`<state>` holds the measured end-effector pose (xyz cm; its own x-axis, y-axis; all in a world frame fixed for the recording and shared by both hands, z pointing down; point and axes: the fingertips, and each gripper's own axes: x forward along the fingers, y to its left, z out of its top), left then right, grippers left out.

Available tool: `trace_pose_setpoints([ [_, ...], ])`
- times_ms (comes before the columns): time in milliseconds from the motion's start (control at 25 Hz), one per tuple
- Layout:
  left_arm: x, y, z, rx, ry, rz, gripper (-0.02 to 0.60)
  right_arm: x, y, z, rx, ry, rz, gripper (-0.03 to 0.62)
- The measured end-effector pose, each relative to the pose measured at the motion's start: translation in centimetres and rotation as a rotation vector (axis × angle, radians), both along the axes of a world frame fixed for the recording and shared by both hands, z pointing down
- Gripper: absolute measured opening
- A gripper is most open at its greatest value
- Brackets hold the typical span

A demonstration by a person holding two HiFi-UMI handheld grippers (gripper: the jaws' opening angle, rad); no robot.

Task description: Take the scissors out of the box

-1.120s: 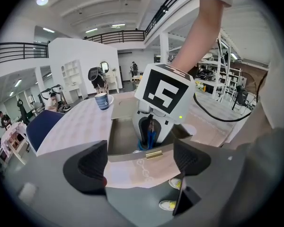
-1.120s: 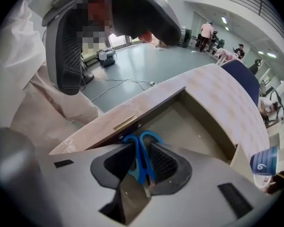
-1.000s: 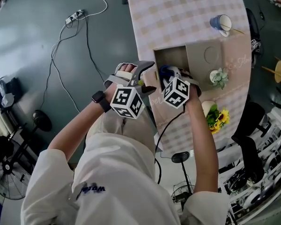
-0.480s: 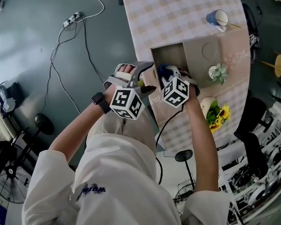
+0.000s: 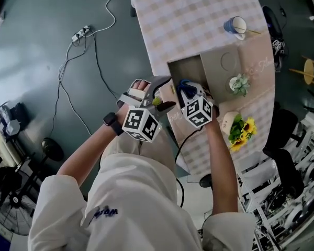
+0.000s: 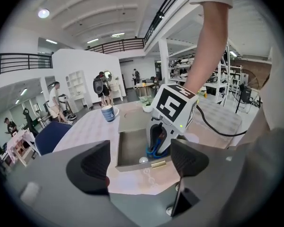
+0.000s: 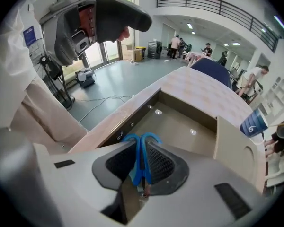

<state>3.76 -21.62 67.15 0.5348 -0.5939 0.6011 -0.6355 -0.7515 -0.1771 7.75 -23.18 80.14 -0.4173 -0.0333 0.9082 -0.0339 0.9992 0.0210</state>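
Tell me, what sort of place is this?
Probably a large indoor lab or workshop hall: a railed mezzanine runs overhead, shelving racks stand to one side, and a power strip lies on the bare floor beside the cloth-covered table.

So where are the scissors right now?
In the right gripper view, the scissors are clamped by their blue handles between the jaws of the right gripper, which have just been closing, at the end of the open box nearest the person.
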Motion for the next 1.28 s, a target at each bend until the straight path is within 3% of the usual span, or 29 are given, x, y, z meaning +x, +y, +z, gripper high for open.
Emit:
trace_pose_setpoints([
  [280, -2.2, 0.0, -2.4, -0.036, 0.136, -0.118, 0.377, 0.3, -1.5, -4.3, 0.033, -0.136, 0.239, 0.078],
  [440, -3.0, -0.3, -5.2, -0.066, 0.306, -0.210, 0.356, 0.9, -1.3, -6.2, 0.060, -0.167, 0.317, 0.078],
  [880, -4.2, -0.1, -11.6, 0.068, 0.308, -0.213, 0.317, 2.5, -1.5, -13.2, 0.156, -0.339, 0.544, 0.075],
  [1280, -4.4, -1.5, -17.1, 0.108, 0.427, -0.285, 0.284, 3.5, -3.3, -22.7, 0.256, -0.532, 0.703, 0.075],
])
